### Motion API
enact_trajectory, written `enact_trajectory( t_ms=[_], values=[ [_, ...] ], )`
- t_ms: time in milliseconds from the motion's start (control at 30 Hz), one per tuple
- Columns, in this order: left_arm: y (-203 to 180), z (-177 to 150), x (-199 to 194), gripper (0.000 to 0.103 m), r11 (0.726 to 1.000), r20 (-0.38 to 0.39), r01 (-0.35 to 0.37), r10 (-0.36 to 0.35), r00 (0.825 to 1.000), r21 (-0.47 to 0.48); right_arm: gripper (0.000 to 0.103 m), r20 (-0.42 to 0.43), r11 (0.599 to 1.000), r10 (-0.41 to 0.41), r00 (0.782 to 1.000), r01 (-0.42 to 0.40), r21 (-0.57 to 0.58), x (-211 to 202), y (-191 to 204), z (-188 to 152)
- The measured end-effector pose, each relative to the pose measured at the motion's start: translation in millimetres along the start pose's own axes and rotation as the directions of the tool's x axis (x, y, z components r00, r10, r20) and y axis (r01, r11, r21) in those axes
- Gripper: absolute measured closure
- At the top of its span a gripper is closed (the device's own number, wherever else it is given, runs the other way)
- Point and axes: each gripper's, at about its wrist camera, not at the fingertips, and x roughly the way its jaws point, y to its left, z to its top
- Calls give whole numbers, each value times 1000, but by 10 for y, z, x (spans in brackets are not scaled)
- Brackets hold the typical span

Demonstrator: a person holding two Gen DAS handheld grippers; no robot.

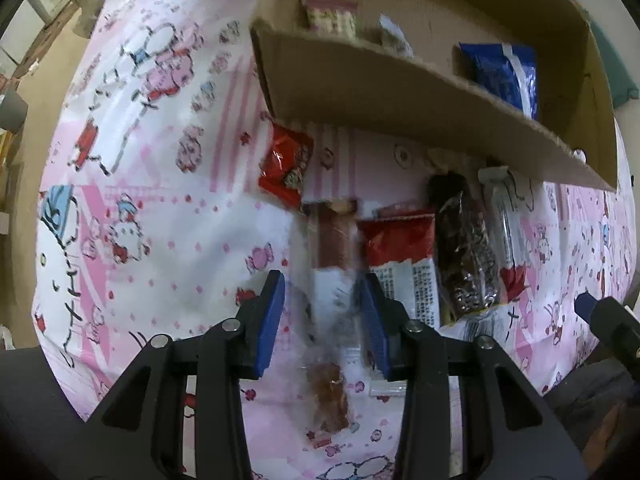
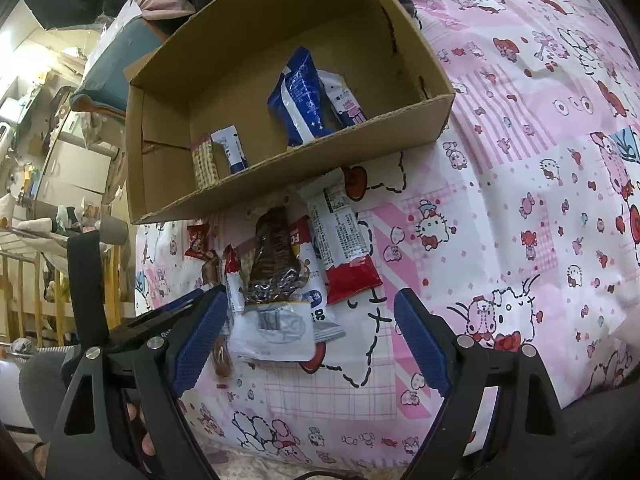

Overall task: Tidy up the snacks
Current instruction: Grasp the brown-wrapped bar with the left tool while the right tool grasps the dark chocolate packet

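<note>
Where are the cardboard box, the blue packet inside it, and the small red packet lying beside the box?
cardboard box (image 2: pixel 304 172), right wrist view, on its front wall.
blue packet (image 2: pixel 300 96), right wrist view, on the wrapper's middle.
small red packet (image 1: pixel 286 164), left wrist view, on the wrapper's middle.

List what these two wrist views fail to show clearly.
- Clear-wrapped snack, left wrist view: motion-blurred between the left gripper fingers; grip unclear.
- Cardboard box, left wrist view: near wall hides most contents.
- Small red packet, right wrist view: too small to read.
- Right gripper: open, holding nothing.
</note>
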Motion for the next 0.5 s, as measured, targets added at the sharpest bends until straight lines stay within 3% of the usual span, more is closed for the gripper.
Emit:
enact_trajectory(
  t_ms=[100,133,167,500],
  values=[
    [-79,-10,44,69,1000,0,-12,12,1000,21,15,-8,1000,-1,1000,1,-1,23,7,1],
    [-89,-7,50,88,1000,1,-11,11,1000,22,15,-9,1000,-1,1000,1,-4,28,14,1],
    [-95,31,69,91,1000,-4,-11,11,1000,26,15,-10,1000,-1,1000,1,-7,33,20,5],
    [157,24,-450,91,996,73,75,-71,995,-54,15,-37,1000,26,999,-26,8,90,10,23]
  ],
)
